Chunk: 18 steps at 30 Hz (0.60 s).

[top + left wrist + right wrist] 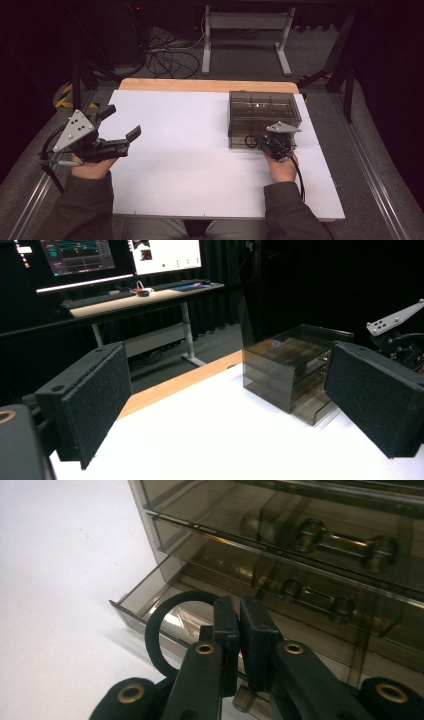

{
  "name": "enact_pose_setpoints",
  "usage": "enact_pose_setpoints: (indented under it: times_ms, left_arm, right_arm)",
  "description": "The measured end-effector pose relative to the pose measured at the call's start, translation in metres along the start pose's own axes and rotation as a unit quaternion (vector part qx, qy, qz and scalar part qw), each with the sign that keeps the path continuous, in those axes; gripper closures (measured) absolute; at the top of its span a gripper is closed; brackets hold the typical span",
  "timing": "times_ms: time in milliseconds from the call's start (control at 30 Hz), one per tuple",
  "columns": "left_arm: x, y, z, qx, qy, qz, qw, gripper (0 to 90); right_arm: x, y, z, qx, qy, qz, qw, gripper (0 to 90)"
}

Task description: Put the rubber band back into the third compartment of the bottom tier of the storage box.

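Observation:
A smoky see-through drawer unit (265, 111) (287, 367) with three drawers stands at the right rear of the white tabletop (190, 150). Its bottom drawer (142, 597) is pulled out a little. My right gripper (259, 139) (235, 607) is at that drawer's front, jaws pressed together where the handle sits; the handle itself is mostly hidden beneath them. A black loop (152, 630) (249, 141) curves beside its left jaw. My left gripper (124, 121) (225, 390) hovers open over the table's left edge, pads wide apart with nothing between them, facing the drawer unit.
The two upper drawers (320, 535) are closed and show bar handles. A wooden strip (205, 85) borders the table's far edge. Behind it stand a desk frame (245, 30) and floor cables (165, 57). A desk with monitors (125, 260) is in the background.

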<state>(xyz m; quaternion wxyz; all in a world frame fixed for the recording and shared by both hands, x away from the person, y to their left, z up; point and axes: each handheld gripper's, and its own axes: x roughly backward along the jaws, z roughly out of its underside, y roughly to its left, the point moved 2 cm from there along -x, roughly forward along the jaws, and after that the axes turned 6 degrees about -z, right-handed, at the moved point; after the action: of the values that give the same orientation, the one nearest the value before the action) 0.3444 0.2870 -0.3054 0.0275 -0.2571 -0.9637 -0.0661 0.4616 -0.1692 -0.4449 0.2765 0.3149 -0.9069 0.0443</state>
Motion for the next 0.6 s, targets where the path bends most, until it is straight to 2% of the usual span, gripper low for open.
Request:
enact_pose_setpoints:
  times_ms: [233, 600]
  left_arm:
    - [0.0, 0.0, 0.0, 0.0, 0.0, 0.0, 1.0, 5.8]
    - [-0.002, -0.001, 0.001, -0.003, 0.004, 0.002, 1.0, 5.8]
  right_arm:
    - [0.004, -0.008, 0.002, -0.01, -0.004, 0.01, 0.9999, 86.4]
    - [0.004, -0.015, 0.004, -0.011, -0.002, 0.031, 0.9995, 86.4]
